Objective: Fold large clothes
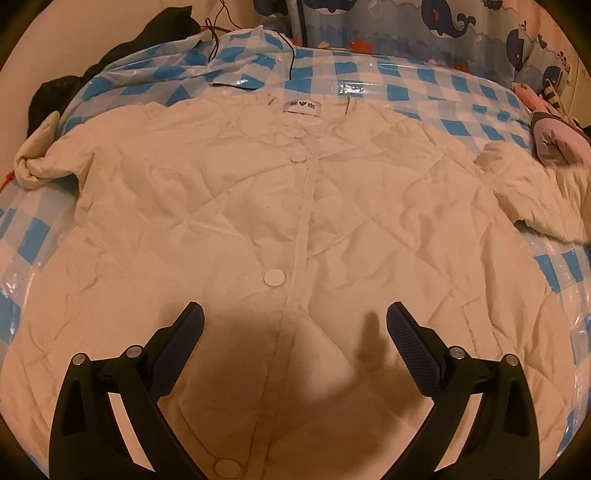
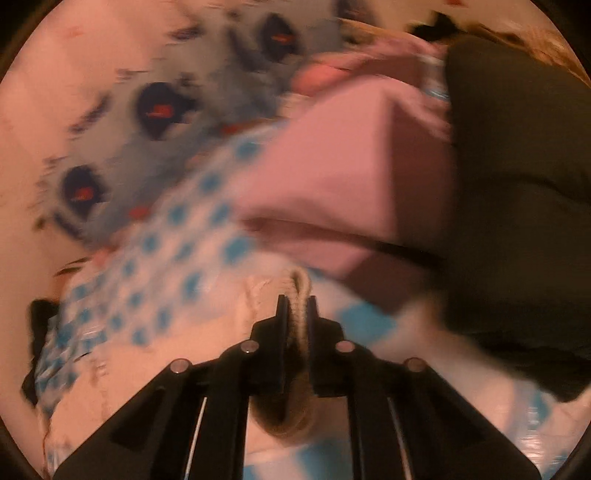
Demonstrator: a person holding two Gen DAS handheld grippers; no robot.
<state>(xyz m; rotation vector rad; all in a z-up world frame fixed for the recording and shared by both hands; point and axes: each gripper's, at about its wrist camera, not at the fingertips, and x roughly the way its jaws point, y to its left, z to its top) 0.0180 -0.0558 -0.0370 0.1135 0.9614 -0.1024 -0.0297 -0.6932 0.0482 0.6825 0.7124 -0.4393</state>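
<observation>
A cream quilted jacket (image 1: 258,206) lies spread front-up on the blue-and-white checked plastic cover (image 1: 369,79), collar and label at the far side, round buttons down the middle. Its left sleeve (image 1: 48,162) is bunched at the left; its right sleeve (image 1: 532,192) looks lifted and blurred at the right. My left gripper (image 1: 295,314) hovers open over the jacket's lower front, nothing between its fingers. In the blurred right wrist view my right gripper (image 2: 297,301) is shut on a ribbed cream cuff (image 2: 300,288) of the jacket, which sticks up between the pads.
A pink garment (image 2: 332,177) and a dark one (image 2: 517,184) lie piled beside the right gripper. A whale-print fabric (image 1: 443,22) hangs at the back. Dark clothes (image 1: 55,92) and a thin black cable (image 1: 291,55) lie at the far left.
</observation>
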